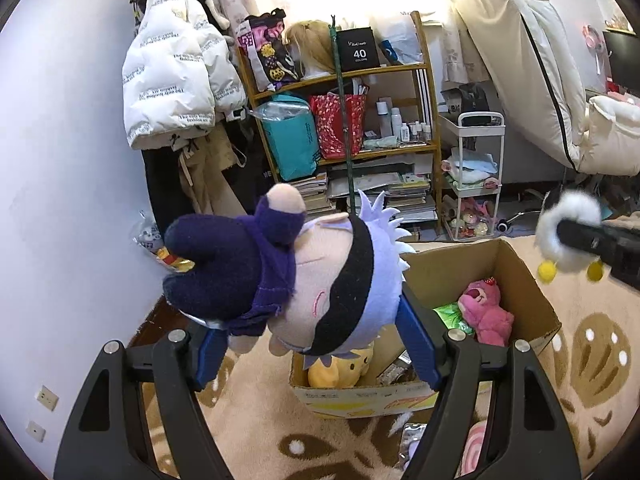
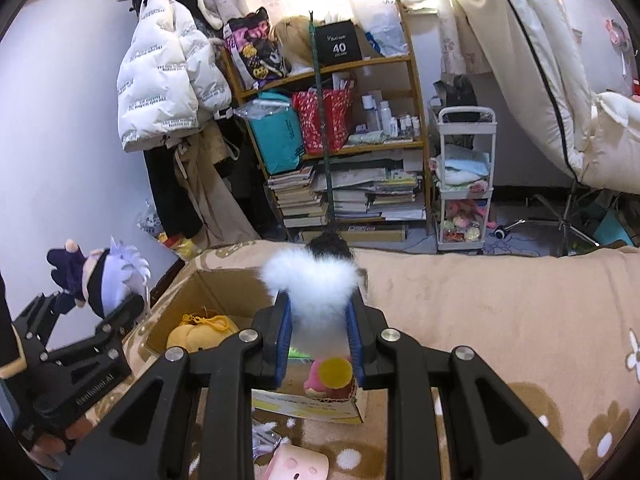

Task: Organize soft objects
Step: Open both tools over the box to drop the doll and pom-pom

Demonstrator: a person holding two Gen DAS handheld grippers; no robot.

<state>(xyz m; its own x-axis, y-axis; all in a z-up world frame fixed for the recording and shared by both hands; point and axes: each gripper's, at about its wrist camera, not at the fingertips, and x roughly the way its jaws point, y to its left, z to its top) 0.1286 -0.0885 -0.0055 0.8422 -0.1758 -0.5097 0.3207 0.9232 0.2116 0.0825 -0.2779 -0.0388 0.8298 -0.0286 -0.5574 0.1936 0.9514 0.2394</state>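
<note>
My left gripper [image 1: 308, 332] is shut on a plush doll [image 1: 304, 280] with a purple outfit, black blindfold and pale spiky hair, held above the open cardboard box [image 1: 532, 300]. The doll also shows in the right wrist view [image 2: 100, 276]. My right gripper [image 2: 318, 336] is shut on a white fluffy plush [image 2: 312, 284] with a black top and yellow pom-poms, over the box's right side. This plush shows in the left wrist view [image 1: 568, 232]. Inside the box lie a pink bear [image 1: 486, 308] and a yellow plush [image 1: 340, 368].
The box stands on a beige patterned blanket [image 2: 500, 320]. A pink soft item [image 2: 298, 464] lies in front of the box. Behind are a cluttered wooden shelf [image 1: 360, 120], a white cart [image 1: 476, 176], hanging coats [image 1: 176, 72] and a folded mattress [image 1: 532, 60].
</note>
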